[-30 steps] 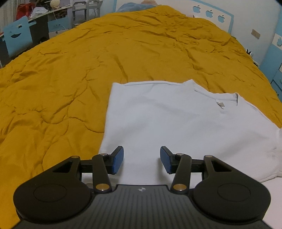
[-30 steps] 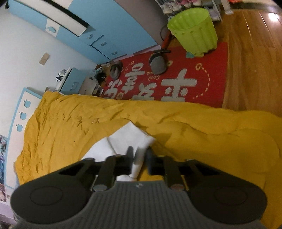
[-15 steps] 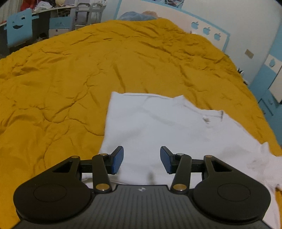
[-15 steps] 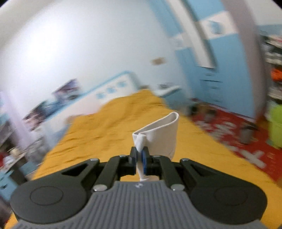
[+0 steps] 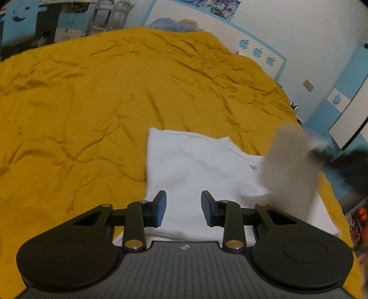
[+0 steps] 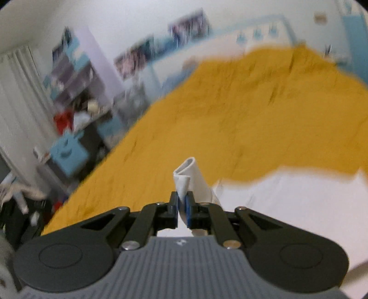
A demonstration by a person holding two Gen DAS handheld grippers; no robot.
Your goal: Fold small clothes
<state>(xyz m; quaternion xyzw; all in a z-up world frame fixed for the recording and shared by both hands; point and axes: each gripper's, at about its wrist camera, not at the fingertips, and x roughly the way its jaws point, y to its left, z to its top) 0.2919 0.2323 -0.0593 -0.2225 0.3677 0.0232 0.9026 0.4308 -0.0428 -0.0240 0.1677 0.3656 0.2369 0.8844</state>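
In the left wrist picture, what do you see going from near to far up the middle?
Left tool → white shirt → yellow blanket → blue pillow → wall poster.

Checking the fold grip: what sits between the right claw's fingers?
A bunched fold of the white shirt, pinched between the right claw's shut fingers; the right wrist view shows it.

surface: bed (image 5: 96,96), yellow quilt | on it: white shirt (image 5: 197,165), apparently part-folded
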